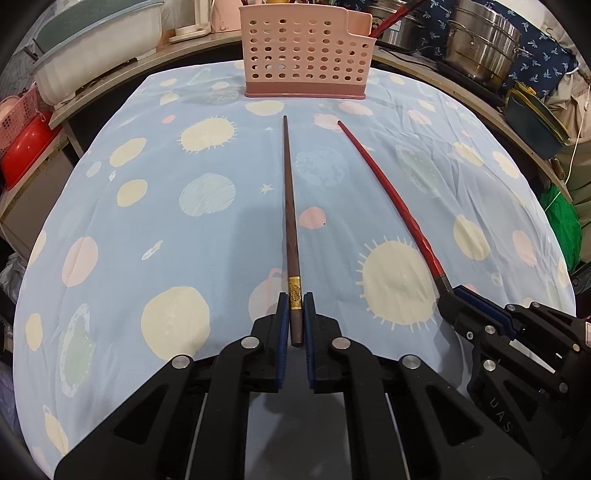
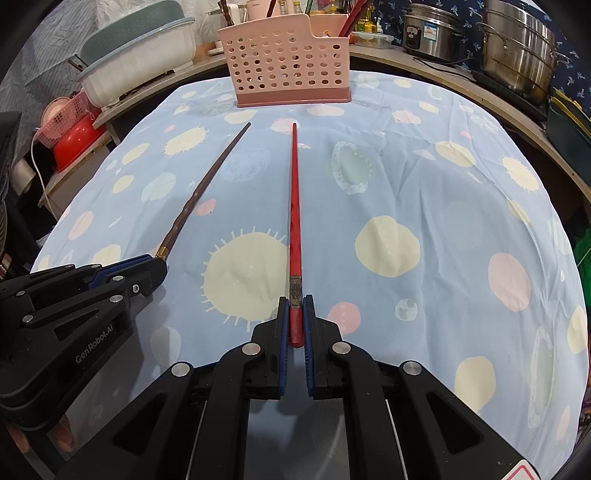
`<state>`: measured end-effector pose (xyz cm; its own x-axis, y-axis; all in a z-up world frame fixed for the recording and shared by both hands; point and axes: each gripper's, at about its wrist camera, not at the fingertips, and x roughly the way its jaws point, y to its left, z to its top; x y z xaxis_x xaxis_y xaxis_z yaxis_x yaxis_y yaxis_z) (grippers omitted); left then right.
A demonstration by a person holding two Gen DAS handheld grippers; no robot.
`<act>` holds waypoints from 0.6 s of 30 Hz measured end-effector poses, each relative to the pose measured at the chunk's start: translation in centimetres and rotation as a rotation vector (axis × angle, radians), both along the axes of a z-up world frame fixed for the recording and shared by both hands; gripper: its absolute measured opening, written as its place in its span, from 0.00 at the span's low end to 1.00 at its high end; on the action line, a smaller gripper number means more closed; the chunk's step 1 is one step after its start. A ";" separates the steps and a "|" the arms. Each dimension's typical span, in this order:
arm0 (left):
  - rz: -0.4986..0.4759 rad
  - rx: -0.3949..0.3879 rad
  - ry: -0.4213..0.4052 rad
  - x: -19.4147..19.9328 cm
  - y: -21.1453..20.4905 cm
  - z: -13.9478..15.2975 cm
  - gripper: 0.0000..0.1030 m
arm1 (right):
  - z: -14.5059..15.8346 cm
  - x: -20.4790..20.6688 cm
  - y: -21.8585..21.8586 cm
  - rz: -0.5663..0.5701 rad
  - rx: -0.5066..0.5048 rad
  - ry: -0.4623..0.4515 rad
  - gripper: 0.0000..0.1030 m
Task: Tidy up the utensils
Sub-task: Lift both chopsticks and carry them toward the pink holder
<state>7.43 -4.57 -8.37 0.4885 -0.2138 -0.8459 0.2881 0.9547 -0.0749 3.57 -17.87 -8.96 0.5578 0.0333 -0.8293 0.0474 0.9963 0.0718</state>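
Observation:
A brown chopstick point(image 1: 290, 206) with a gold band lies on the blue patterned cloth, and my left gripper point(image 1: 295, 301) is shut on its thick end. A red chopstick point(image 2: 294, 206) with a grey band lies beside it to the right, and my right gripper point(image 2: 295, 302) is shut on its thick end. Both chopsticks point their thin tips toward a pink perforated utensil holder point(image 1: 304, 55) at the far edge of the cloth. In the left wrist view the red chopstick point(image 1: 391, 199) and the right gripper point(image 1: 448, 293) show at the right. In the right wrist view the brown chopstick point(image 2: 207, 188), the left gripper point(image 2: 160, 260) and the holder point(image 2: 288, 61) appear.
The holder has red and brown chopsticks point(image 2: 351, 16) standing in it. Behind the table stand a white basin point(image 1: 99, 51), steel pots point(image 1: 480, 44) and a rice cooker point(image 2: 428, 33). A red bowl point(image 1: 26, 151) and a pink basket point(image 2: 61, 122) sit low at the left.

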 end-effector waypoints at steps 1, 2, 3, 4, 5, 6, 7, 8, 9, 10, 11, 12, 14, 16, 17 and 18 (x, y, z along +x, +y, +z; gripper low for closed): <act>0.001 -0.001 0.000 -0.1 0.1 0.1 0.07 | 0.0 0.0 0.0 0.000 0.000 0.000 0.07; 0.003 -0.002 0.001 -0.1 0.2 0.2 0.07 | 0.1 -0.1 0.0 0.000 0.002 -0.001 0.07; 0.003 -0.004 0.001 -0.2 0.3 0.3 0.07 | 0.2 -0.2 0.0 0.001 0.004 -0.002 0.07; 0.004 -0.006 -0.003 -0.3 0.4 0.5 0.07 | 0.3 -0.4 0.1 0.002 0.005 -0.004 0.07; 0.004 -0.007 -0.007 -0.4 0.4 0.7 0.07 | 0.4 -0.6 0.1 0.003 0.005 -0.005 0.07; 0.002 -0.010 -0.012 -0.6 0.5 1.0 0.07 | 0.5 -0.8 0.1 0.003 0.008 -0.008 0.07; 0.004 -0.011 -0.017 -0.7 0.6 1.2 0.07 | 0.7 -0.9 0.1 0.004 0.010 -0.012 0.07; 0.006 -0.013 -0.023 -0.8 0.7 1.5 0.07 | 0.9 -1.1 0.2 0.005 0.011 -0.016 0.07; 0.005 -0.013 -0.028 -1.0 0.7 1.8 0.07 | 1.2 -1.2 0.2 0.005 0.012 -0.022 0.07; 0.006 -0.014 -0.032 -1.0 0.8 2.0 0.07 | 1.5 -1.4 0.1 0.005 0.015 -0.029 0.07; 0.007 -0.018 -0.037 -1.1 0.9 2.4 0.07 | 1.9 -1.5 0.0 0.004 0.018 -0.036 0.07; 0.009 -0.023 -0.041 -1.2 1.0 2.7 0.07 | 2.2 -1.6 0.0 0.003 0.020 -0.043 0.07; 0.011 -0.030 -0.051 -1.2 1.1 3.4 0.07 | 3.0 -1.8 -0.1 0.003 0.016 -0.062 0.07; 0.014 -0.035 -0.066 -1.3 1.3 4.2 0.07 | 4.2 -2.1 -0.2 0.002 0.005 -0.092 0.07; 0.016 -0.040 -0.078 -1.4 1.4 4.7 0.07 | 4.8 -2.2 -0.3 0.000 0.006 -0.106 0.07; 0.019 -0.042 -0.089 -1.5 1.5 5.1 0.07 | 5.4 -2.3 -0.4 -0.001 0.010 -0.119 0.07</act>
<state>5.96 -3.11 -3.27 0.5653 -0.2386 -0.7896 0.2775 0.9565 -0.0903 1.27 -18.27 -3.54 0.6522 0.0404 -0.7570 0.0394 0.9954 0.0871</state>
